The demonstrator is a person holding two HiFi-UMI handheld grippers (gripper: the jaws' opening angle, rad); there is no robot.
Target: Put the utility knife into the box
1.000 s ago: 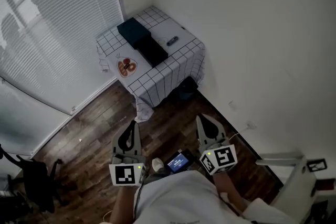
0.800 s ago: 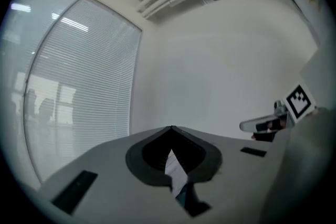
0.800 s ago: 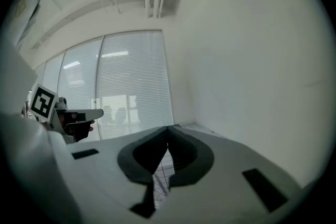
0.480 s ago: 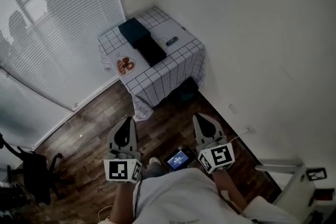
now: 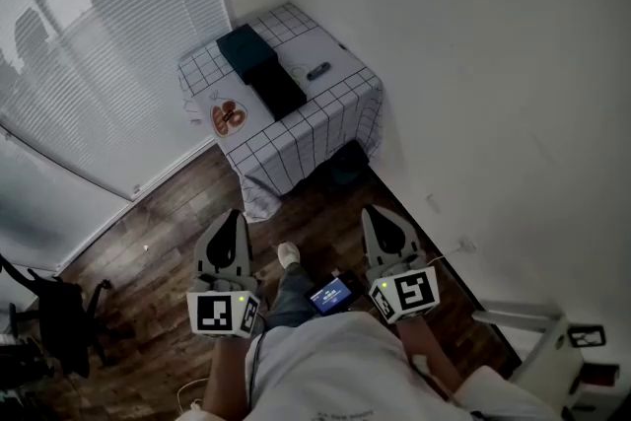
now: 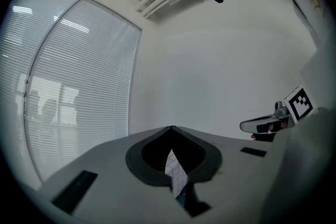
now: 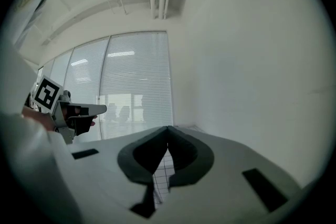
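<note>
**Me:** In the head view, my left gripper [image 5: 233, 218] and right gripper [image 5: 376, 214] are in the lower frame. Both are closed, hold nothing, and point level toward the table [image 5: 325, 118].

**You:** And the knife?

**Me:** The utility knife [image 5: 318, 71] is upper centre, well apart from both, just right of the dark box [image 5: 279, 92]. Its long axis looks slanted. My right is nearer.

**You:** Gripper views?

**Me:** In the left gripper view the jaws meet, with checked cloth [image 6: 176, 175] showing through the slit. The right gripper view shows the same cloth [image 7: 161, 182].

No readable text. Cube markers [image 5: 224, 314]: patterns only. Small blue screen [image 5: 332, 295]: perhaps print, too small.
</note>
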